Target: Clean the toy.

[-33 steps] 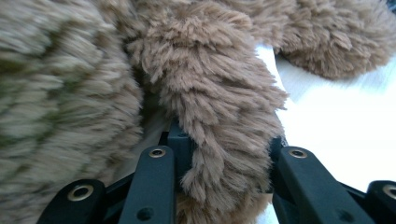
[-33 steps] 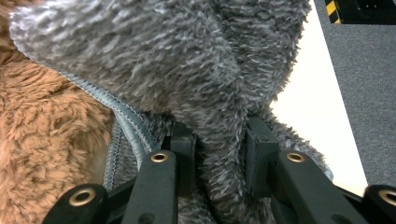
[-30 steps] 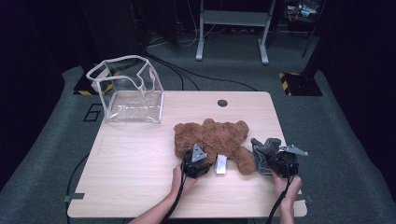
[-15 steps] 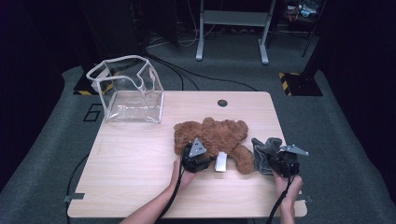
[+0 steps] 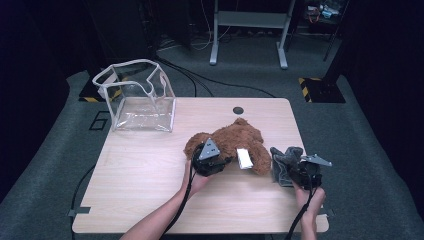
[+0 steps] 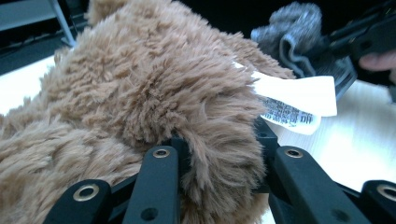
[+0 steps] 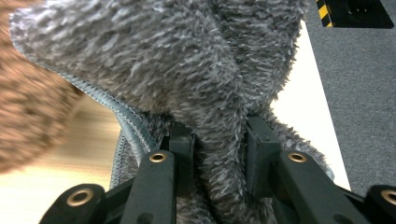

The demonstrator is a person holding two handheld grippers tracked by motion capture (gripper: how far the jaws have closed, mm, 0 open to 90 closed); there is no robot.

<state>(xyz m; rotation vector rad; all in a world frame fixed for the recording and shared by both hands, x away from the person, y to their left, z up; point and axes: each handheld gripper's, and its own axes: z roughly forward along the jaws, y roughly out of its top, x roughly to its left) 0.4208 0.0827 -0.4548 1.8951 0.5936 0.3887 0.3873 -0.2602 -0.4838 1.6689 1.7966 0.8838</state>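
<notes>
Dark room, grey carpet, pale wooden table (image 5: pixel 150 185) under my hands. My left gripper (image 6: pixel 219 163) is clamped on a thick tuft of the brown plush bear (image 6: pixel 140 79); both pads are sunk into the fur, jaws part-way closed around it. From the high view that gripper (image 5: pixel 220 161) sits at the bear's (image 5: pixel 240 137) near-left side, about mid-table, my left hand (image 5: pixel 197 180) behind it. A white sewn-in label (image 6: pixel 294 100) sticks out of the fur just right of my left jaws, printed side hanging down; from above the label (image 5: pixel 244 158) lies on the bear's near edge.

My right gripper (image 7: pixel 218 140) is pinched on a fold of grey fleecy cloth (image 7: pixel 187 56), the fabric bunched between the pads, a stitched hem running down on the left. High view puts this gripper (image 5: pixel 295 170) near the table's right edge, the cloth (image 5: pixel 282 162) standing bunched just right of the bear, touching or nearly touching it; I cannot tell which. My right hand (image 5: pixel 310 197) grips from below.

Farther out: clear plastic bag (image 5: pixel 137 97) with white trim, open-topped, standing at the far left corner, well apart from the bear. Small dark round port (image 5: pixel 238 110) in the tabletop beyond the bear.
</notes>
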